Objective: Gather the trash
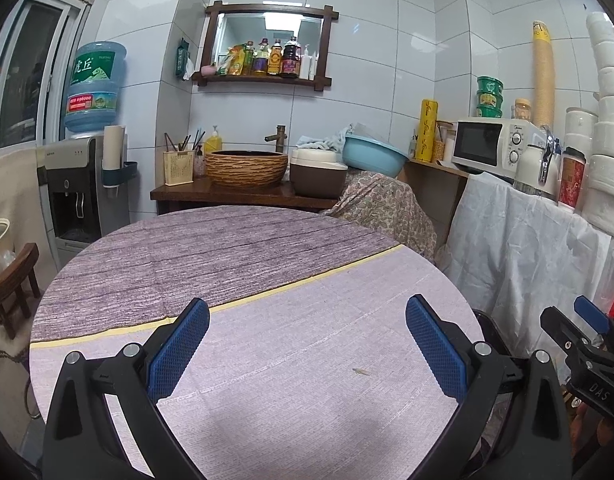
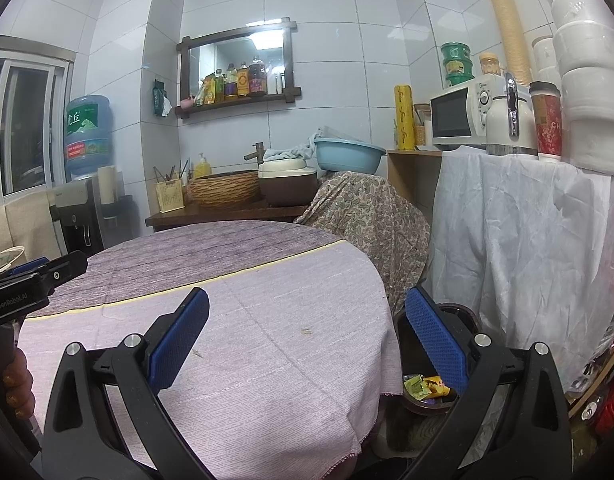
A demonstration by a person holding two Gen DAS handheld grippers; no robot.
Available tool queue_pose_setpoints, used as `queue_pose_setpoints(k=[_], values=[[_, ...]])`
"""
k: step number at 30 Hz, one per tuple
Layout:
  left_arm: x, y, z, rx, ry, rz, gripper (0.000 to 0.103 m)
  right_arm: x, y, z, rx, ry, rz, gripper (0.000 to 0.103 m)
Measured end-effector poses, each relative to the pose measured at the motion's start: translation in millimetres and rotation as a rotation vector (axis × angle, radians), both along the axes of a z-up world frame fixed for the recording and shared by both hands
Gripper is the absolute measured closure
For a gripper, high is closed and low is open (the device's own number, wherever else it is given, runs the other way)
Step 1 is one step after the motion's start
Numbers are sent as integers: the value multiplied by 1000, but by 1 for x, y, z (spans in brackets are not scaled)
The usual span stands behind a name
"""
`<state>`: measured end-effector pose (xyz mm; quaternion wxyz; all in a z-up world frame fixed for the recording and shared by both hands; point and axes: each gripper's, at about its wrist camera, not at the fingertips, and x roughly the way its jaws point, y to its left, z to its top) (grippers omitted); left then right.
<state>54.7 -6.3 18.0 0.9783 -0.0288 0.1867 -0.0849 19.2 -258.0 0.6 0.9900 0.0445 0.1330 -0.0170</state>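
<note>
A round table wears a pale lilac cloth; only a tiny crumb lies on it, seen too in the right wrist view as a crumb. My left gripper hovers over the near half of the table, open and empty. My right gripper is open over the table's right edge, nothing between its blue pads. Below that edge stands a dark bin holding yellow and orange wrappers. Each gripper shows in the other's view: the right gripper and the left gripper.
Behind the table, a wooden counter carries a woven basin, a brown cooker and a blue bowl. A water dispenser stands left. On the right, a white-draped shelf holds a microwave. A wooden stool sits left.
</note>
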Motion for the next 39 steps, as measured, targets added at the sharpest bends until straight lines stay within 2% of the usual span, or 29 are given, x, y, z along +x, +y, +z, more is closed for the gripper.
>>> queue_pose_setpoints(k=[39], values=[[3, -9, -2, 29, 29, 5, 6, 0, 3, 2, -4, 9, -9, 6]])
